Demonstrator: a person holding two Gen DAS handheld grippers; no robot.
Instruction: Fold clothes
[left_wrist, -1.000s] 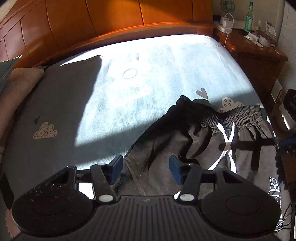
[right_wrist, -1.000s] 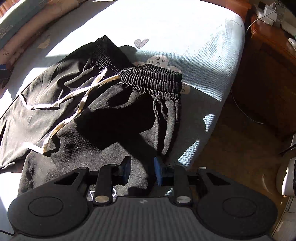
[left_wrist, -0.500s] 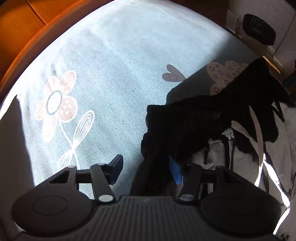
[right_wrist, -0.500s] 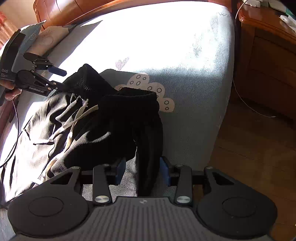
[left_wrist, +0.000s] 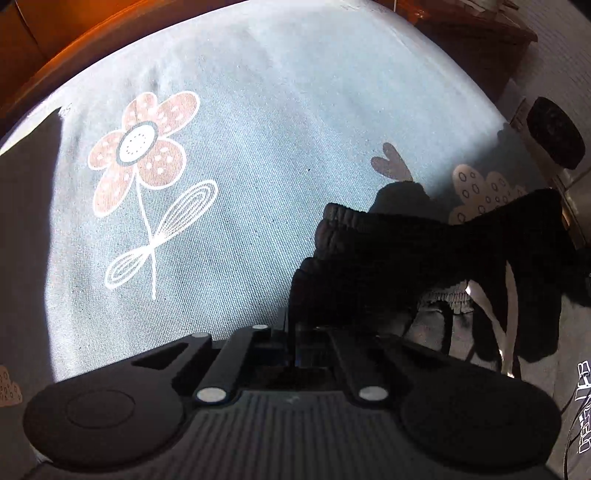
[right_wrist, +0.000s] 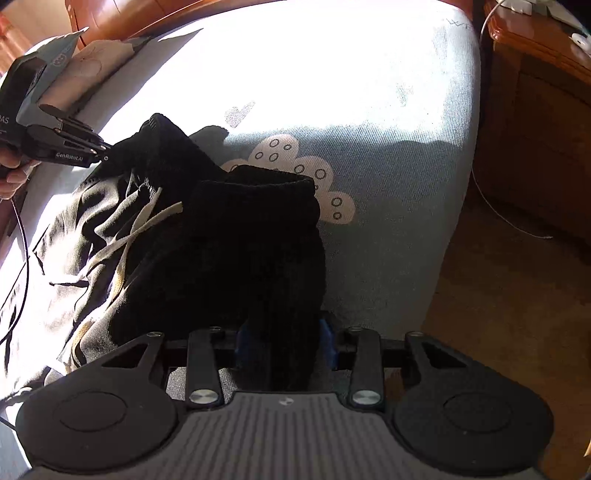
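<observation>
The black trousers (right_wrist: 229, 251) lie bunched on the pale blue bedsheet (left_wrist: 280, 122) near its right edge, waistband raised into two peaks with the cream drawstring (right_wrist: 147, 218) trailing between them. A second ago the left gripper (left_wrist: 295, 343) hung with jaws wide apart above the flat garment; half a second ago the fabric sat between its open fingers; now the jaws are drawn together, pinching the left end of the waistband, as the right wrist view also shows where its tips (right_wrist: 105, 153) bite the cloth. The right gripper (right_wrist: 286, 345) had its jaws loosely around the waistband's right side; they are closing now, blue pads pressing a thick fold of black cloth. The printed flower (left_wrist: 140, 147) fills the left view, where earlier the headboard showed
</observation>
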